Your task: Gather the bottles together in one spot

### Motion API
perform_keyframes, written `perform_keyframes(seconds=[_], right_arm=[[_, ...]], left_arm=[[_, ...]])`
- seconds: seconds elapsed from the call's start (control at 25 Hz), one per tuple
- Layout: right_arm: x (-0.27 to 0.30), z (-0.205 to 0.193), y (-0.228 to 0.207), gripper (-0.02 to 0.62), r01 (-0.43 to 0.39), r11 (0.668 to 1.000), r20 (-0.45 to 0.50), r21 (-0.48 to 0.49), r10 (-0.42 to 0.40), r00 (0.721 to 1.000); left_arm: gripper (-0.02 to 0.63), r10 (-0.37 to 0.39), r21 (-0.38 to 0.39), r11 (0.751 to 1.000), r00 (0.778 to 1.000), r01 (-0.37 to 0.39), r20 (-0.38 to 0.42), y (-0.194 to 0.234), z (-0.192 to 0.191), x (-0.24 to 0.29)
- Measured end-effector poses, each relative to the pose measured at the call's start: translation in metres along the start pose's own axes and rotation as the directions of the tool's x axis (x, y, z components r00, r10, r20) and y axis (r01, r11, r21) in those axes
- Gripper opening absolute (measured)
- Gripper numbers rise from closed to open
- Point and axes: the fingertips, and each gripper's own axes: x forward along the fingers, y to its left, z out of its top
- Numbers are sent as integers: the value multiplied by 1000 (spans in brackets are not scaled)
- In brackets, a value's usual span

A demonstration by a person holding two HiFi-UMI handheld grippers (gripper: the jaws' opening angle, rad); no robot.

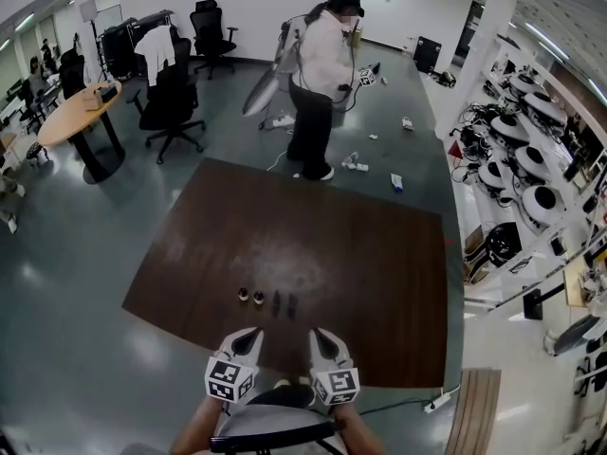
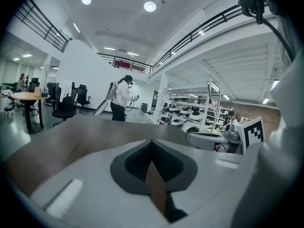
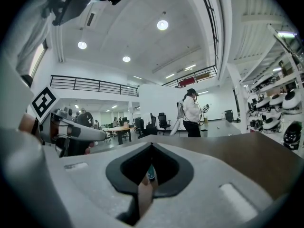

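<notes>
Ahead of me, glossy grey floor runs to white walls; black office chairs far left, cluttered shelves right.

We see a broad, dark-brown, wood-grain worktop at the centre of the frame. It is matt, with pale dusty smears. Around it the smooth grey floor is glossy and mirrors the ceiling lights. At the bottom edge, the left gripper and right gripper look like matt white plastic, with dark, finely textured, rubbery pads.
</notes>
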Motion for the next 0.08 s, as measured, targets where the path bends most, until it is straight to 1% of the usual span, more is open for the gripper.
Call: perform_keyframes(seconds=[0.08], right_arm=[[1,1,-2,2,3,1000,1,-2,-3,1000]], left_arm=[[0,-3,3,1000,1000,3,0,1,1,2]])
